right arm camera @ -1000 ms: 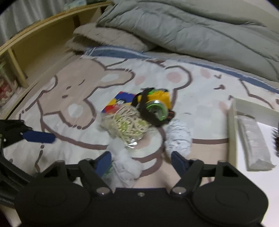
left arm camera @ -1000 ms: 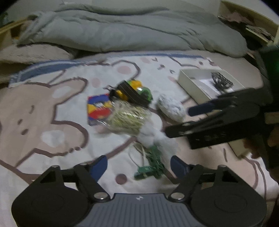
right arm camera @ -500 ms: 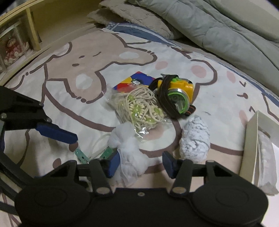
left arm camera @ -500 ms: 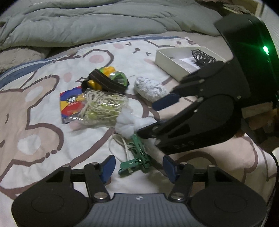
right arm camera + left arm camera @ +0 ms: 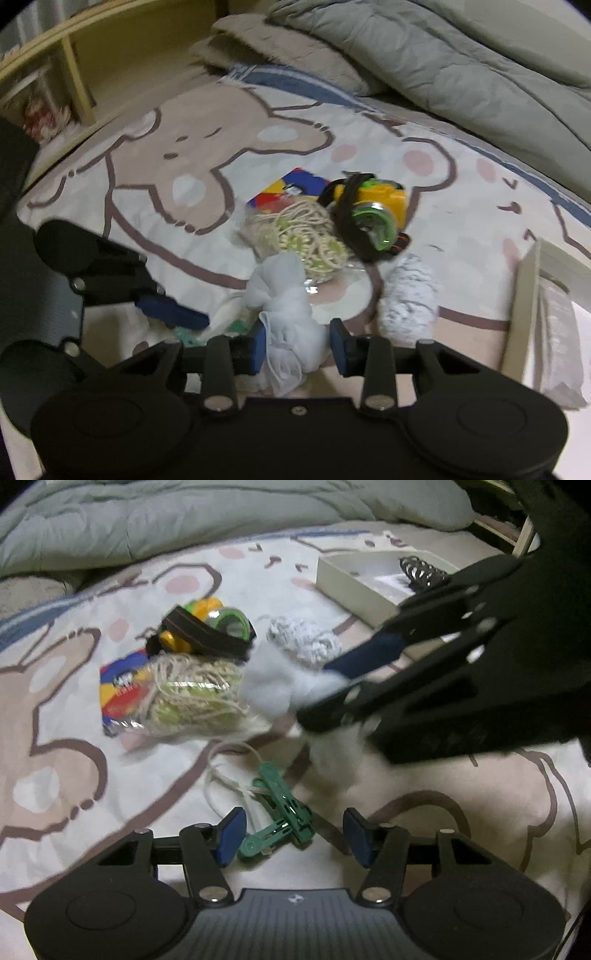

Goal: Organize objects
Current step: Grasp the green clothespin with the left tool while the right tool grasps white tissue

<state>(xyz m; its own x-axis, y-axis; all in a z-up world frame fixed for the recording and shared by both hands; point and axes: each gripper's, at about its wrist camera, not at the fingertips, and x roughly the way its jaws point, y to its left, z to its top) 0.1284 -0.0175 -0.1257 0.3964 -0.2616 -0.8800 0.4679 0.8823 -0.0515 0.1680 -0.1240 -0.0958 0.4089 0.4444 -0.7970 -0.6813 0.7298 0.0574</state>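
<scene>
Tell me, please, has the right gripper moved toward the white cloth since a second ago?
Yes. The right gripper has closed in on the white cloth, which now sits between its open fingers, while the toy camera lies farther ahead.

R gripper point(image 5: 297, 345) now straddles white cloth point(image 5: 284, 314) (blurred).

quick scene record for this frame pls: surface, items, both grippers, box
surface: bear-print sheet
left gripper: open, green clothespins between its fingers, not gripped
right gripper: open, around white cloth wad, pads not yet closed on it
pile: string bag, headlamp, coloured packet, grey-white bundle
box: open, right of the pile, holds black coil and clear packet
background: grey duvet
</scene>
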